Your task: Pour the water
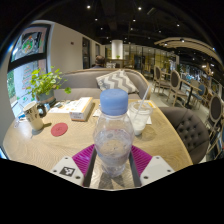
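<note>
A clear plastic water bottle [113, 138] with a light blue cap stands upright between my fingers, over the near part of the wooden table [60, 148]. My gripper [112, 162] is shut on the bottle's lower body, with the magenta pads [84, 157] pressed against both of its sides. The bottle holds water. Just beyond it and to the right, a clear glass [141, 117] sits on the table. The bottle hides the table straight ahead.
On the table to the left lie a red coaster [59, 129], a tissue box [80, 108] and a potted plant [41, 88] beside a mug. A grey sofa with a striped cushion [118, 80] is behind, and a chair [188, 126] stands at the right.
</note>
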`<state>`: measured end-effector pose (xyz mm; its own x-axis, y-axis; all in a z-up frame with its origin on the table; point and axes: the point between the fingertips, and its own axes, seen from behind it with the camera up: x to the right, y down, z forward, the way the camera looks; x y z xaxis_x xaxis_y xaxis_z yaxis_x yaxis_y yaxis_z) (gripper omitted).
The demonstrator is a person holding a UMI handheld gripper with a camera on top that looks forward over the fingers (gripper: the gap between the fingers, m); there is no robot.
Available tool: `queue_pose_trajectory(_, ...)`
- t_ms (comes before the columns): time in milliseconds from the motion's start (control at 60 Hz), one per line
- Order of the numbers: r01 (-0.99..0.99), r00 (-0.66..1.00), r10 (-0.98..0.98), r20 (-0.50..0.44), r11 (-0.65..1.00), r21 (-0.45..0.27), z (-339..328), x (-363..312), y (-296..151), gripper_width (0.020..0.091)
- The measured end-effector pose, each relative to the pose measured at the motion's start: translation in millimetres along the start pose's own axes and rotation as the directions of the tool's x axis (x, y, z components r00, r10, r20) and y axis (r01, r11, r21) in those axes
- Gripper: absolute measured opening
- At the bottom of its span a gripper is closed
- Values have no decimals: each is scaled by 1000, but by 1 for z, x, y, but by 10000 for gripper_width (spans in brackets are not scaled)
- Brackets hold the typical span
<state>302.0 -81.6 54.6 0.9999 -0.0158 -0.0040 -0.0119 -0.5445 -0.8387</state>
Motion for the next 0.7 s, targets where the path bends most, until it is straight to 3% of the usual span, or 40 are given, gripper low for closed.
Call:
queue_pose_trajectory(33, -3, 1000, 3, -3, 1000, 10, 3, 3, -1, 496)
queue_pose_trajectory(150, -21, 1000, 21, 11, 999, 25, 2, 1, -3, 466)
queue_pose_trajectory(333, -47, 999, 47, -11, 999, 22, 1, 6, -2, 344)
queue_pose_trajectory(417, -47, 999, 47, -21, 999, 13, 1, 7, -2, 340)
queue_pose_trajectory(433, -45, 999, 46, -23, 999, 13, 1, 7, -2, 310)
queue_pose_trajectory(700, -42, 994, 42, -106, 999, 4, -7, 8, -16, 309)
